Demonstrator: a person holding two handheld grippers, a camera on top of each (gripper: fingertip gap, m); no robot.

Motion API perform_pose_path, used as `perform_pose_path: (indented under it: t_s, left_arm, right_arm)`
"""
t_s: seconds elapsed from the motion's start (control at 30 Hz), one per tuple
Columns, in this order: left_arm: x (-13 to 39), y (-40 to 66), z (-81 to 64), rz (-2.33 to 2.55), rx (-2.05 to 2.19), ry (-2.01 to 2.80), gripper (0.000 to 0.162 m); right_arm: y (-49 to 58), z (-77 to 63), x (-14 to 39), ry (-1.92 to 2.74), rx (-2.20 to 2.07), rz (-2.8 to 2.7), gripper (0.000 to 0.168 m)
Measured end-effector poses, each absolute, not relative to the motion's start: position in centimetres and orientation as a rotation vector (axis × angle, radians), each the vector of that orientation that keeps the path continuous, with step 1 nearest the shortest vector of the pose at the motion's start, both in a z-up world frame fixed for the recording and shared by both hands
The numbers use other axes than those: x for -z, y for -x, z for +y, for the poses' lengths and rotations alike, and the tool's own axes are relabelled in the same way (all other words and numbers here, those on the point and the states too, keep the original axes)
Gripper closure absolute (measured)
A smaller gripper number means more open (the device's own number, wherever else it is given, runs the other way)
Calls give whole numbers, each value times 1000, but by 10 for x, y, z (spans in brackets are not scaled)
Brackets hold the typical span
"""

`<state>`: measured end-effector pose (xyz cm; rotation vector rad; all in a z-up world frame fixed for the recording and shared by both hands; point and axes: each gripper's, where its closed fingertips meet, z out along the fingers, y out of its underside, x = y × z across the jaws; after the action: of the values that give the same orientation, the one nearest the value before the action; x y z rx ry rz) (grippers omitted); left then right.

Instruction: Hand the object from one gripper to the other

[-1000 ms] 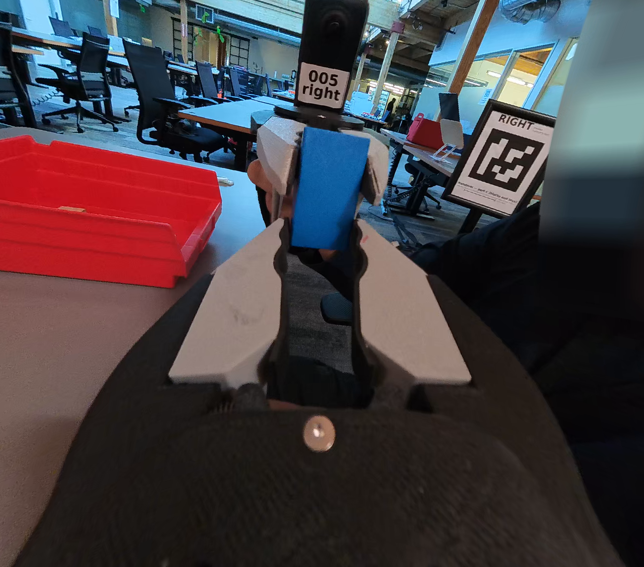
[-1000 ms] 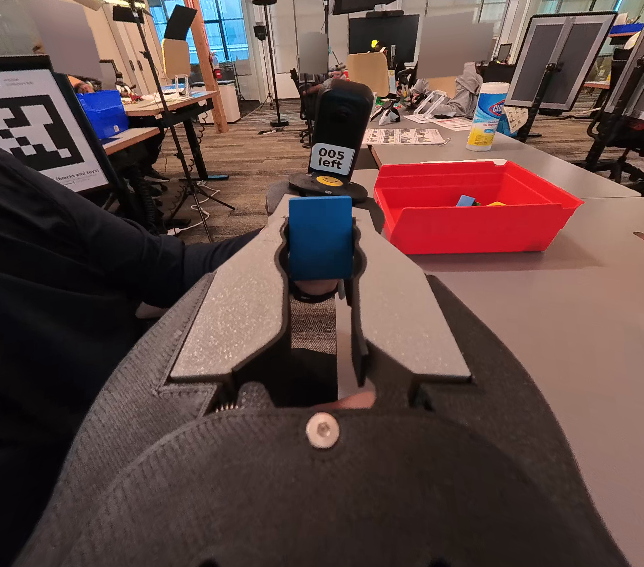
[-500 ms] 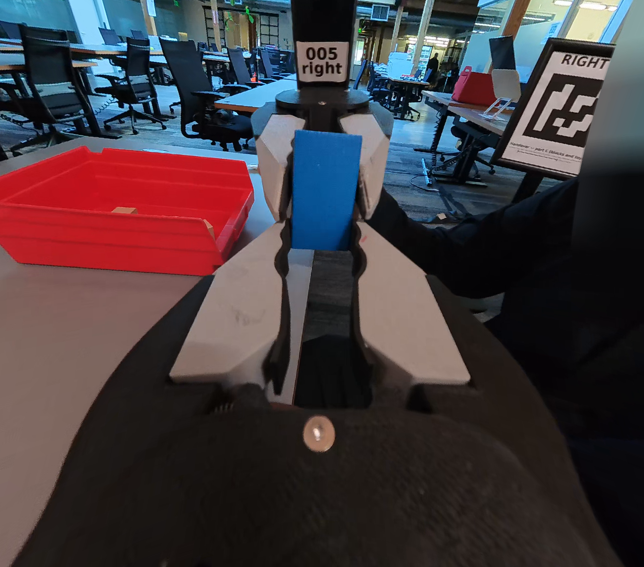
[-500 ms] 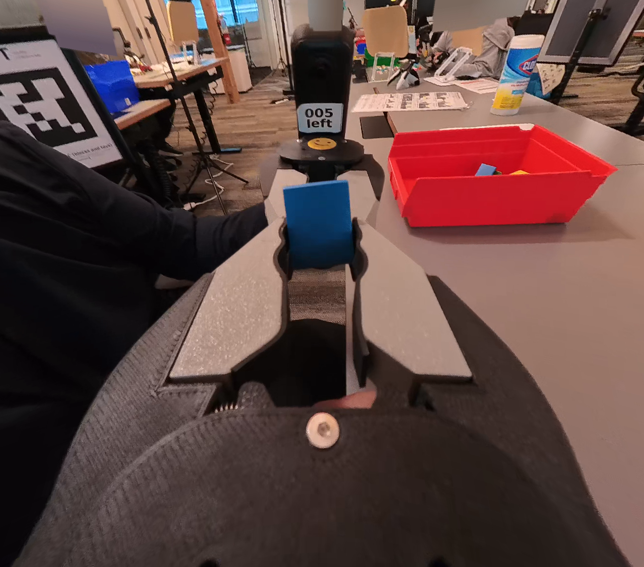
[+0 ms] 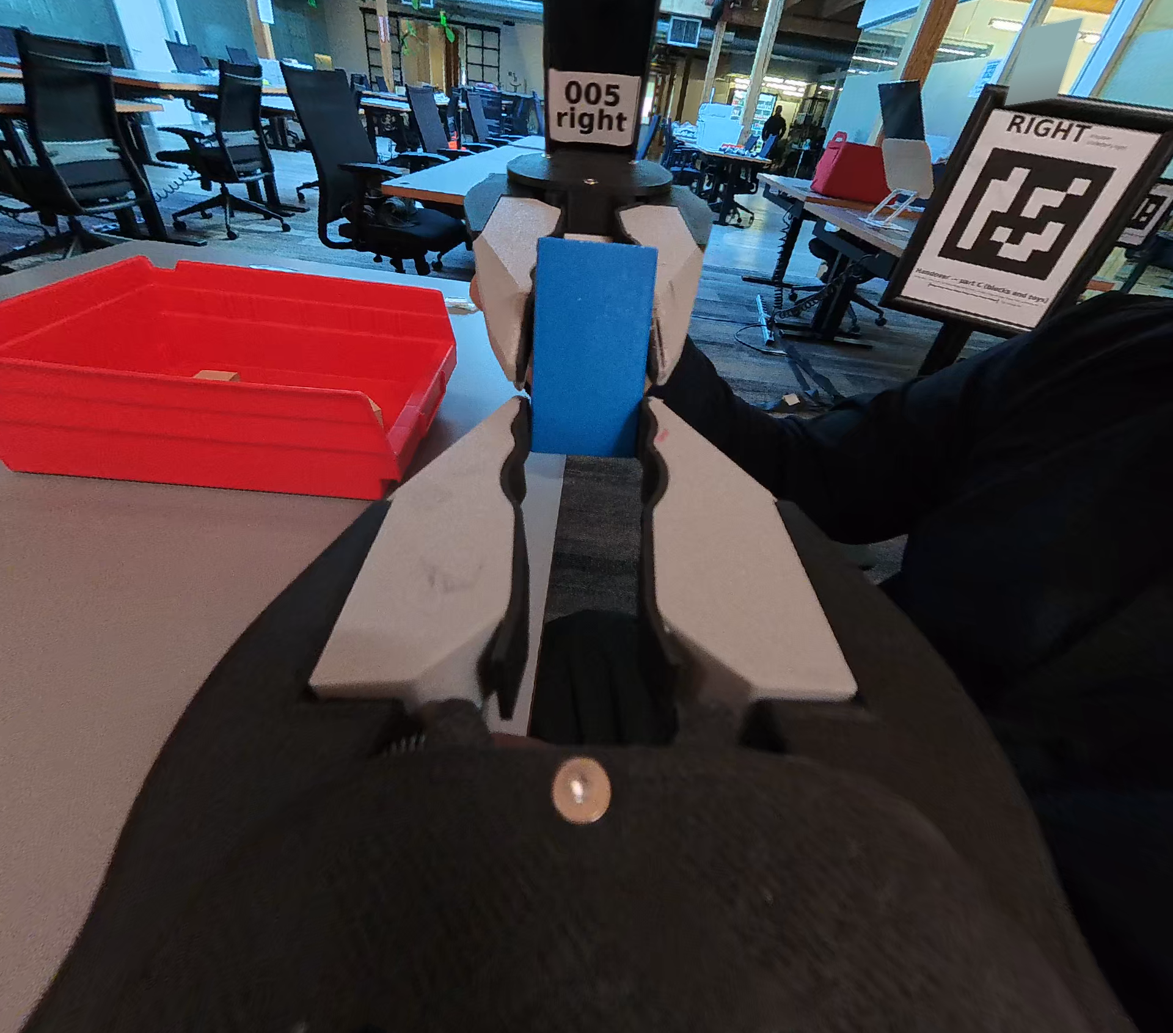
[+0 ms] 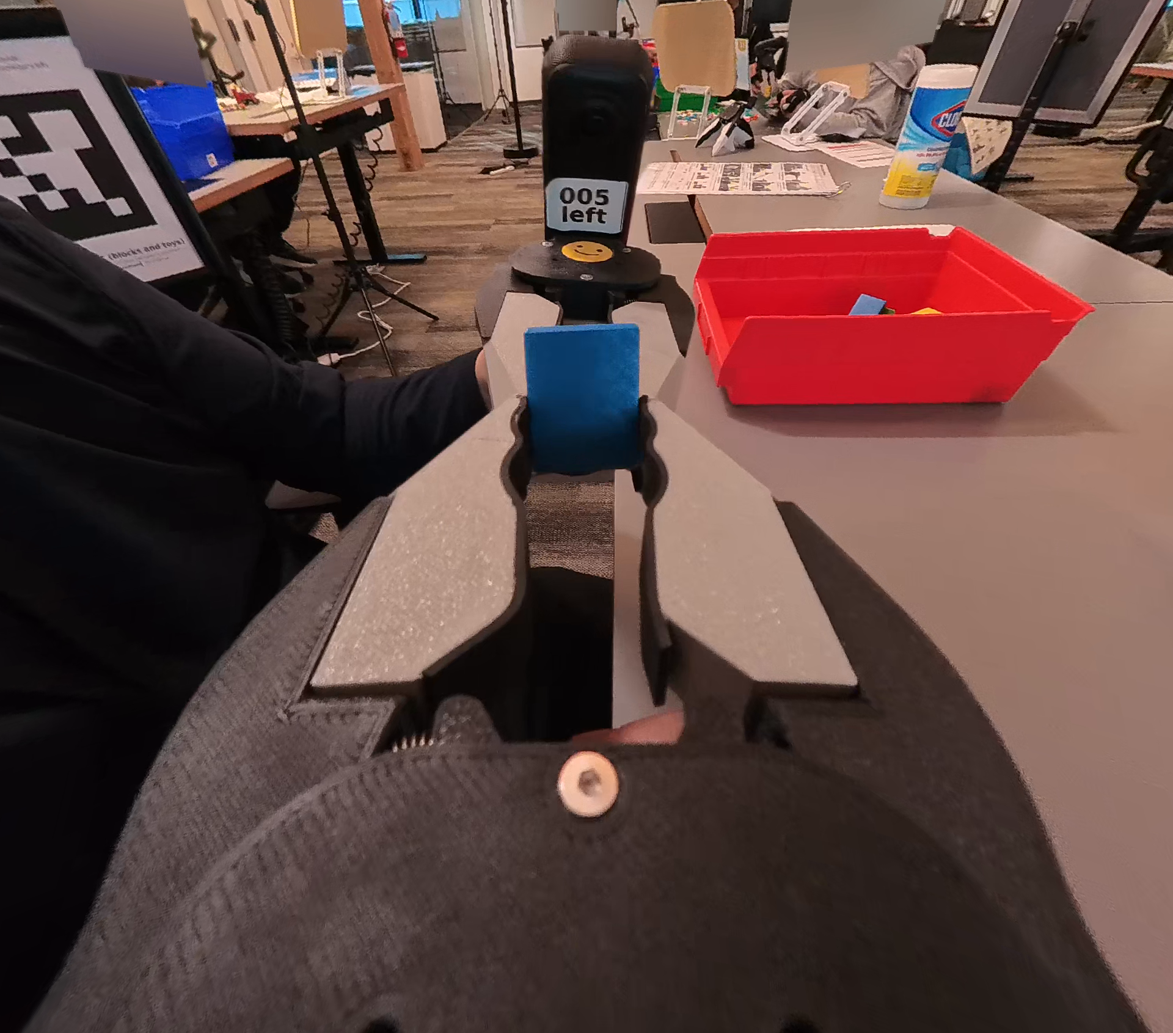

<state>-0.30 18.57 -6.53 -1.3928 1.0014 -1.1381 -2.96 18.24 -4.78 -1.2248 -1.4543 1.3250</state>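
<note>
A blue rectangular block (image 5: 593,355) is held in the air between my two grippers, which face each other tip to tip. In the left wrist view my left gripper (image 5: 584,413) is shut on the block's near, lower end. My right gripper (image 5: 587,382) clamps the far end from the opposite side. In the right wrist view the block (image 6: 581,399) sits between the fingertips of my right gripper (image 6: 581,418). My left gripper (image 6: 584,361) stands right behind the block with a finger on each side. Both grip the block just off the table edge.
A red bin (image 5: 190,418) sits on the grey table (image 5: 127,622) to the left of the left gripper. The other red bin (image 6: 888,361), with small blocks inside, is on the right. A person's dark sleeve (image 5: 952,463) reaches in. A marker board (image 5: 1028,215) and a wipes canister (image 6: 927,133) stand farther back. Only a small space, under 4 cm, lies between the two pairs of fingers.
Both grippers have tipped down to level together with the block between them. The block looked tilted in the left view and is straight now. Neither jaw width has changed.
</note>
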Motion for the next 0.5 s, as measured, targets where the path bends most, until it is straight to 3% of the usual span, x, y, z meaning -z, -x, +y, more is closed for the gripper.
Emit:
perform_pose_path:
  t_s: [0.5]
  left_arm:
    - [67,2,188,948,1246,1434,129]
  right_arm:
    - [29,187,46,1224,-1234,-1442,137]
